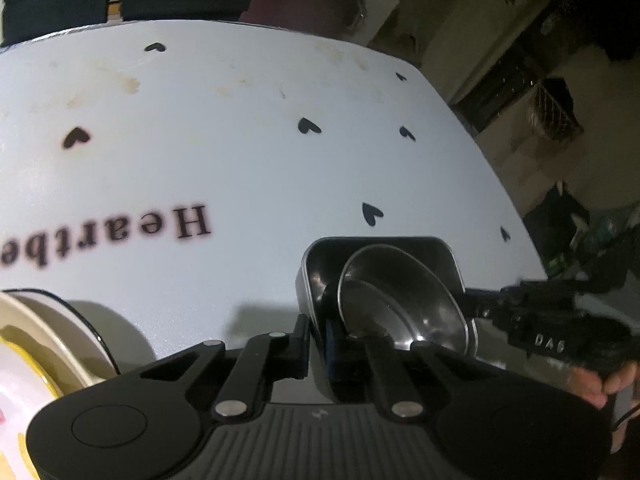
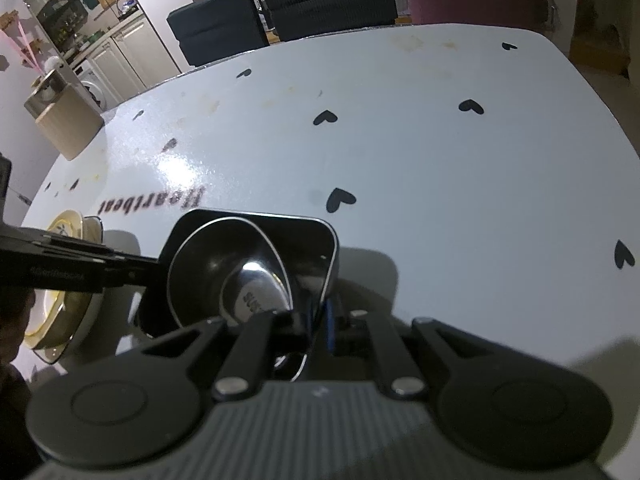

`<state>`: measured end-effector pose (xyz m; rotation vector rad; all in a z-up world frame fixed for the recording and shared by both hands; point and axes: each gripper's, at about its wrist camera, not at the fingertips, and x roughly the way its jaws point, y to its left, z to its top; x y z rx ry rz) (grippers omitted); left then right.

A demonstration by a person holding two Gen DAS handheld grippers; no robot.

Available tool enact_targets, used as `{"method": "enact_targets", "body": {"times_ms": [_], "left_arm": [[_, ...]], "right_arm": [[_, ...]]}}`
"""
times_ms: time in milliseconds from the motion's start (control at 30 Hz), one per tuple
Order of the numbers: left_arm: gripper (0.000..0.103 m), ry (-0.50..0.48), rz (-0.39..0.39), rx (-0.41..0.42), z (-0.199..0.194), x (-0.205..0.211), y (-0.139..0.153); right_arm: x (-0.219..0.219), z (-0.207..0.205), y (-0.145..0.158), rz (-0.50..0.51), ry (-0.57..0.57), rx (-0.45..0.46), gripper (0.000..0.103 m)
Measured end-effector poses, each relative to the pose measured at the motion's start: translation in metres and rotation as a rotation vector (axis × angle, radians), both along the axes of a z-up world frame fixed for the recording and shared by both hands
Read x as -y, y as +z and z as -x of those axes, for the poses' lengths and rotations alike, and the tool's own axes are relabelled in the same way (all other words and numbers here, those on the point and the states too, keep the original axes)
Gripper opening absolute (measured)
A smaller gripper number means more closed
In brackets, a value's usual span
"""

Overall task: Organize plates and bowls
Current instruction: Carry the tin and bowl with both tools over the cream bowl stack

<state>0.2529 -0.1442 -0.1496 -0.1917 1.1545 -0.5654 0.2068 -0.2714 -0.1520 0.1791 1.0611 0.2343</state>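
Both grippers pinch opposite walls of a dark square tray with a steel bowl nested inside, on the white table.

Left wrist view: the left gripper (image 1: 318, 344) is clamped narrow on the near wall of the square tray (image 1: 436, 248); the steel bowl (image 1: 404, 300) leans inside, just past the fingers. The right gripper (image 1: 476, 300) grips the far right side. Lifting should be level and together, or the bowl may slide.
Right wrist view: the right gripper (image 2: 316, 328) is closed tight on the tray's right wall (image 2: 328, 256), seemingly catching the bowl (image 2: 240, 272) rim too, though it is dim. The cream plates (image 2: 72, 224) lie beyond the left gripper (image 2: 154, 266), probably the stacking spot.
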Motion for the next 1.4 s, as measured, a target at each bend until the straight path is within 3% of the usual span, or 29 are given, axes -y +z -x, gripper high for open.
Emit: {"method": "enact_targets", "body": {"times_ms": [267,633,1400], "left_arm": [[0.008,0.085,0.095,0.051,0.001,-0.029,0.028],[0.007,0.208,0.217,0.111,0.024,-0.092,0.075],[0.007,0.359,0.176,0.142,0.088,-0.216,0.098]], "right_arm": [[-0.006,0.005,0.014,-0.024,-0.019,0.041,0.008],[-0.025,0.012,0.059,-0.154,-0.066,0.134,0.007],[-0.142,0.004,0.075,-0.294,0.023,0.093,0.007]]}}
